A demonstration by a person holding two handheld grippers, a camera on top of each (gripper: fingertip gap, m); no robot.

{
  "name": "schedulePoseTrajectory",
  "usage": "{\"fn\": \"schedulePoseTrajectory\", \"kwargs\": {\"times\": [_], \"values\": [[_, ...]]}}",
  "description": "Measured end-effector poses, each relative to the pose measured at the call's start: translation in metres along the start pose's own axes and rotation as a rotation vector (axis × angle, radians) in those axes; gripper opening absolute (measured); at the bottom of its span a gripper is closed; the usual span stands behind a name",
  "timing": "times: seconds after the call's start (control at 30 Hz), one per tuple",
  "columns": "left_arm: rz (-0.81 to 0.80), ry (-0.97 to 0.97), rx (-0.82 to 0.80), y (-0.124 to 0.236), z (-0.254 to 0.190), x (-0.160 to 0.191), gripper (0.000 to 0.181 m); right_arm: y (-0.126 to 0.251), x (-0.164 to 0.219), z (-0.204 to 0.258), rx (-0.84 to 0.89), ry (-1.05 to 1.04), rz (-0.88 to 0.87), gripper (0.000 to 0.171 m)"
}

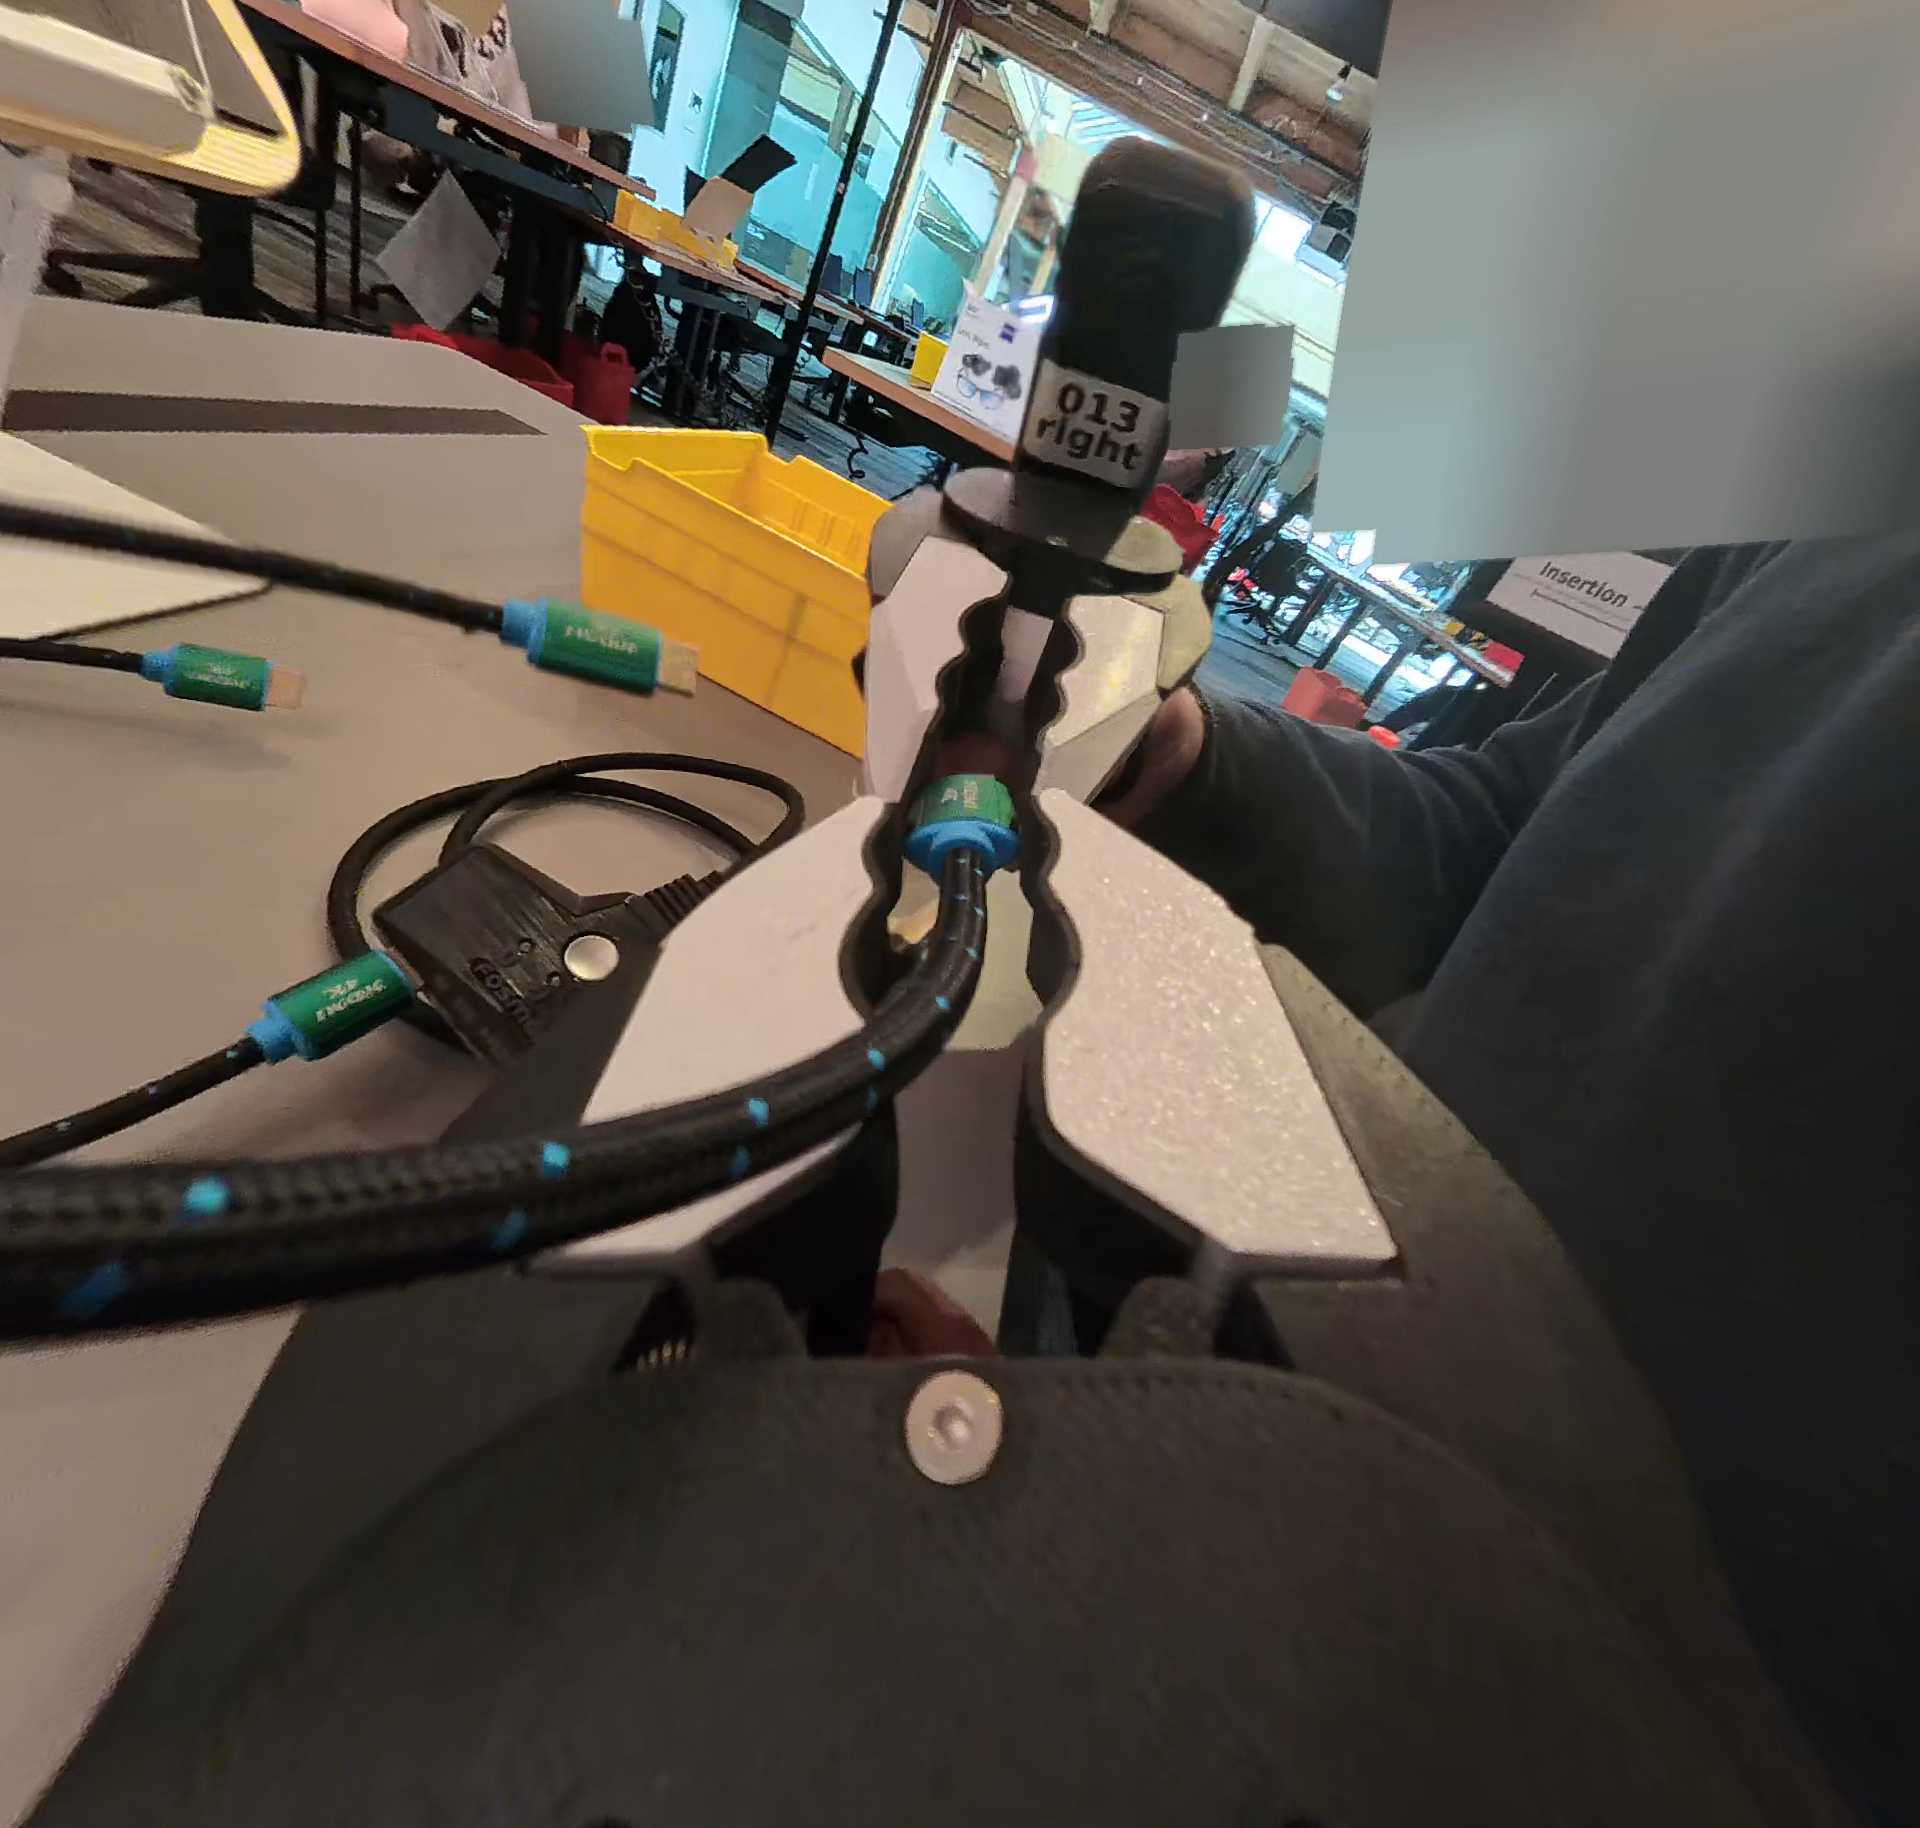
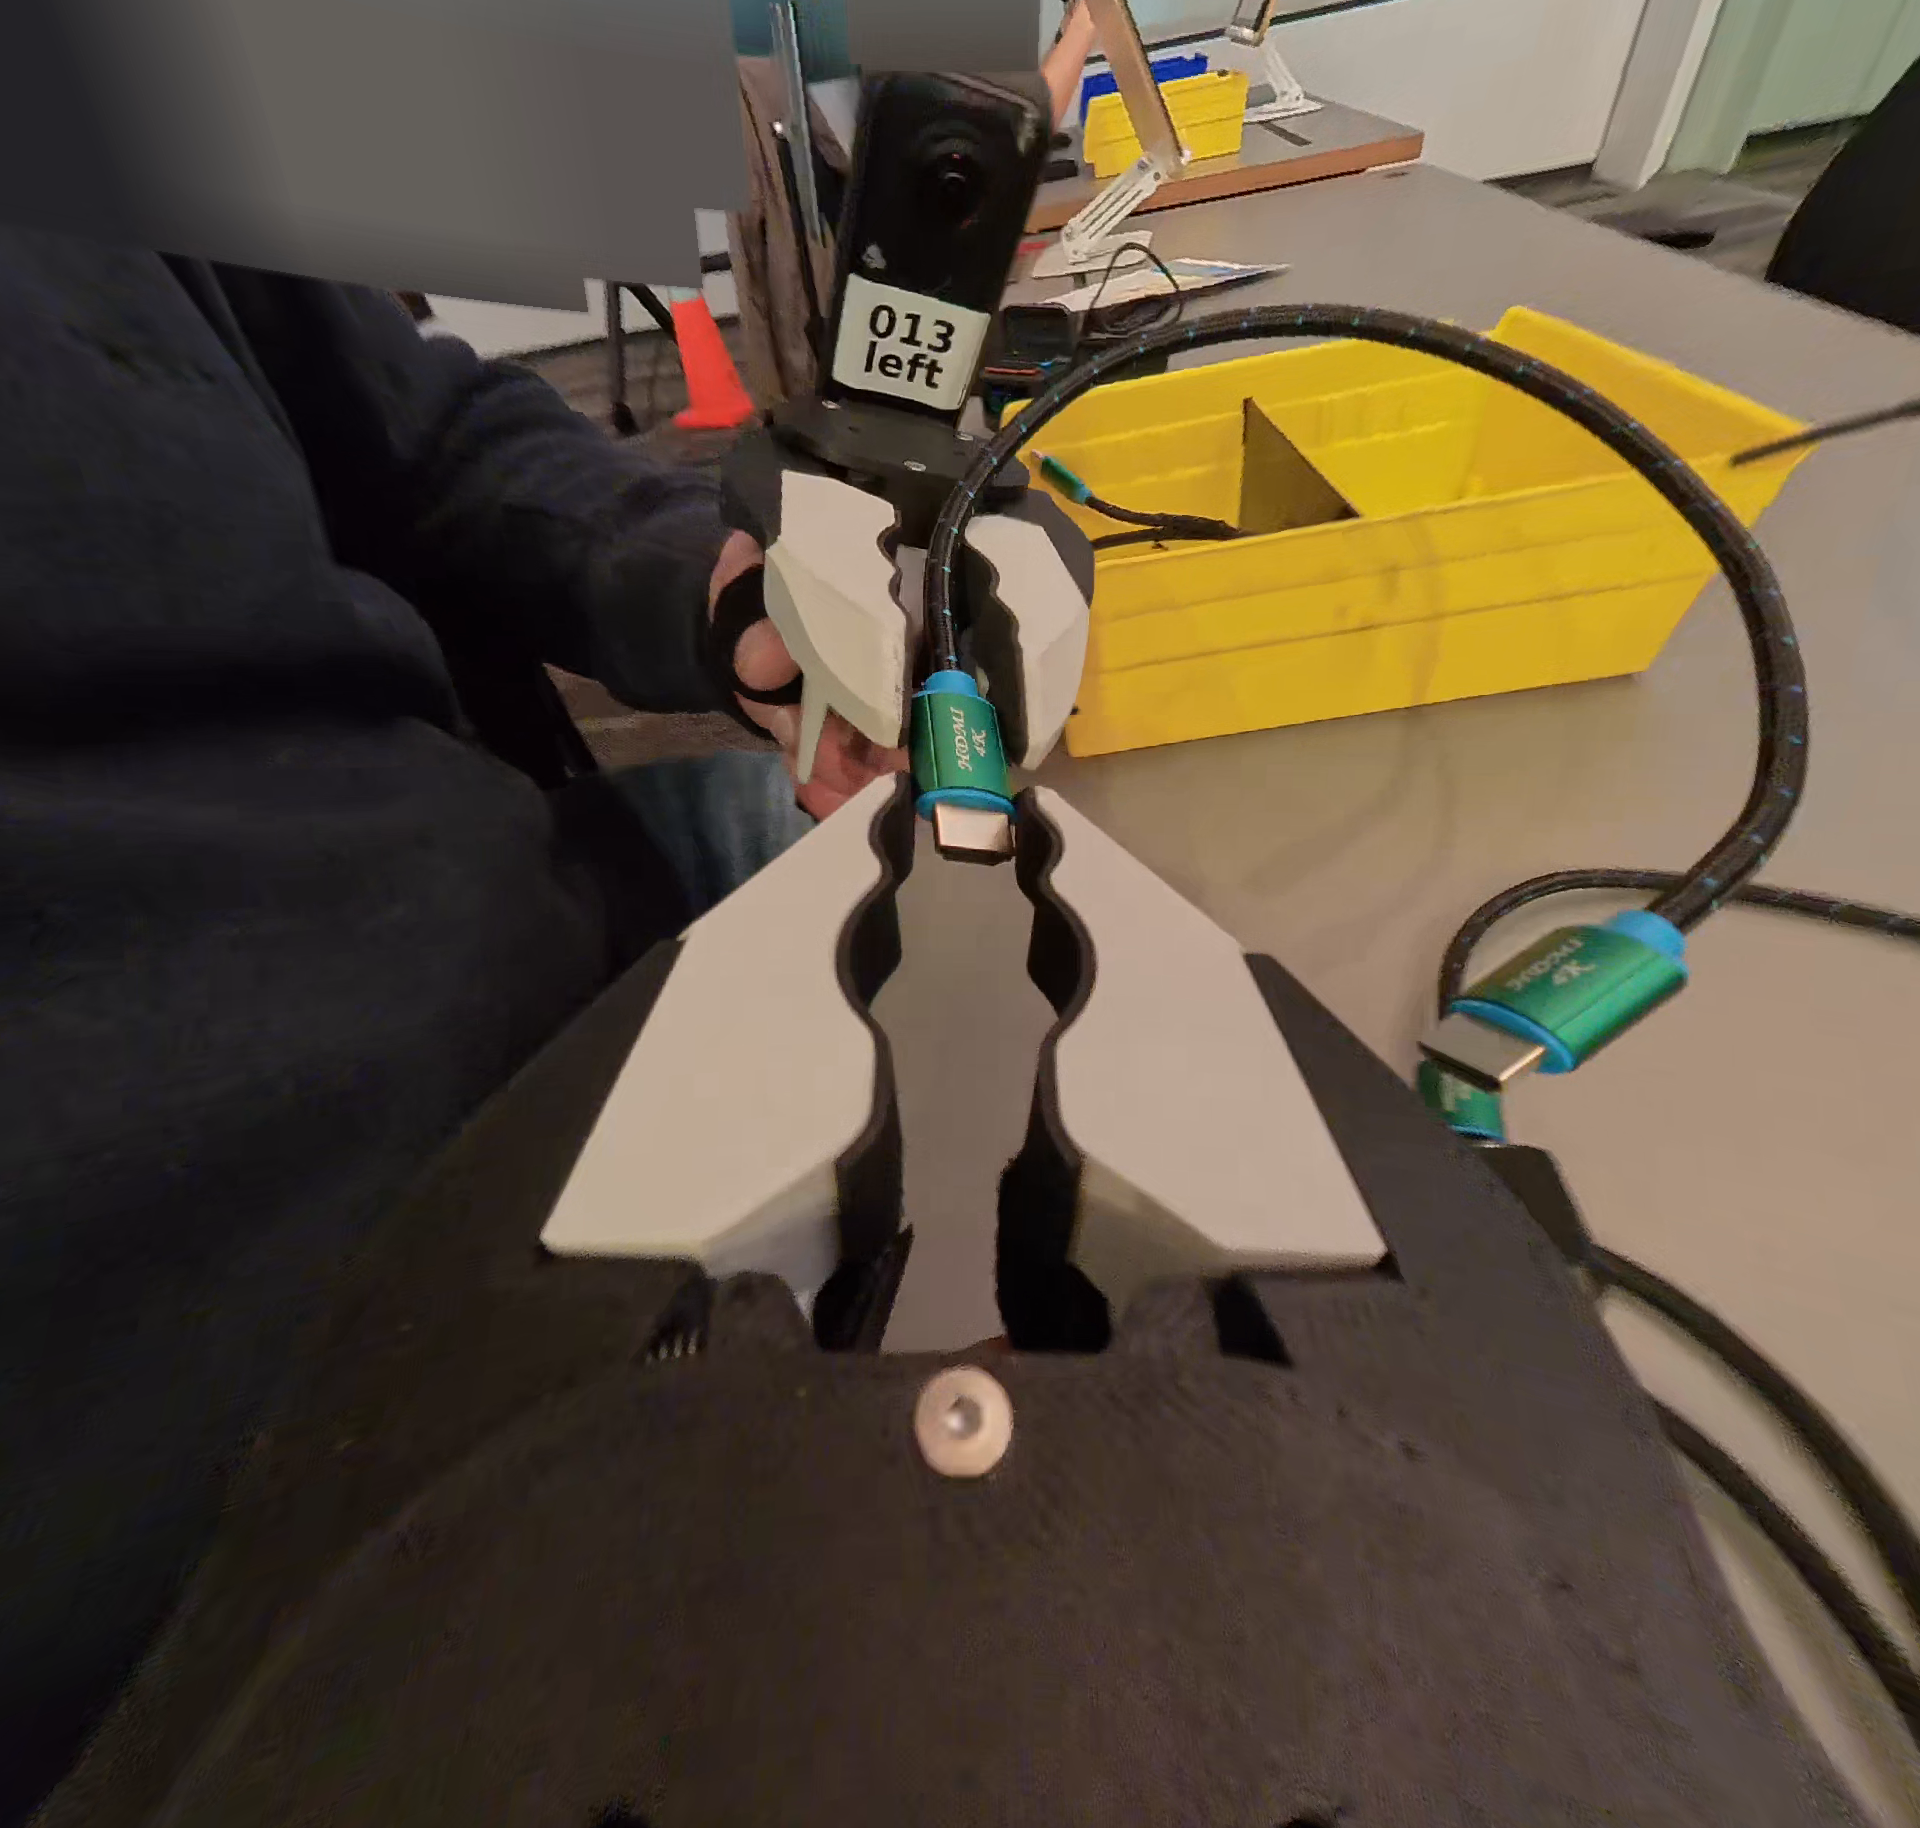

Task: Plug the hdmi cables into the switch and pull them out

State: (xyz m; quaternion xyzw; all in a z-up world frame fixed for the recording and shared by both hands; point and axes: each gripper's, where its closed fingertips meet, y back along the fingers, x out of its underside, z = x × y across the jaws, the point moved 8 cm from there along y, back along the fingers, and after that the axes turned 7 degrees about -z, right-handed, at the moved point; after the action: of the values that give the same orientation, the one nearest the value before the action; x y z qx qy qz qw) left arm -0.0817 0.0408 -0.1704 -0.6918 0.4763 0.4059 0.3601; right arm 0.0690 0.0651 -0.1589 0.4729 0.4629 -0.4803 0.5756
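Above table, plug tip-down, upright.

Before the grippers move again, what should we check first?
1. Left gripper shut on the green-and-blue HDMI plug with the braided black cable: ok.
2. Plug's metal tip sits between the right gripper fingers: ok.
3. Right gripper actually squeezing the plug: cannot tell.
4. Black plastic switch box lying on the grey table: ok.
5. Switch has a free port for this plug: cannot tell.
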Motion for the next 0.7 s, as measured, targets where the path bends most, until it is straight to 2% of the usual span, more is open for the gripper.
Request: {"fn": "schedulePoseTrajectory", "kwargs": {"times": [0.17, 0.3, 0.37, 0.7], "values": [[0.015, 0.081, 0.041, -0.003, 0.0, 0.002, 0.029, -0.002, -0.005, 0.008, 0.054, 0.199, 0.093, 0.017], [0.019, 0.102, 0.052, -0.004, -0.001, 0.001, 0.028, -0.002, -0.007, 0.011, 0.076, 0.29, 0.135, 0.017], [0.023, 0.11, 0.028, -0.004, 0.002, 0.001, 0.02, -0.003, -0.007, 0.012, 0.085, 0.301, 0.147, 0.017], [0.036, 0.053, 0.022, -0.005, 0.0, 0.001, 0.024, -0.002, -0.007, 0.009, 0.073, 0.229, 0.112, 0.018]]}}
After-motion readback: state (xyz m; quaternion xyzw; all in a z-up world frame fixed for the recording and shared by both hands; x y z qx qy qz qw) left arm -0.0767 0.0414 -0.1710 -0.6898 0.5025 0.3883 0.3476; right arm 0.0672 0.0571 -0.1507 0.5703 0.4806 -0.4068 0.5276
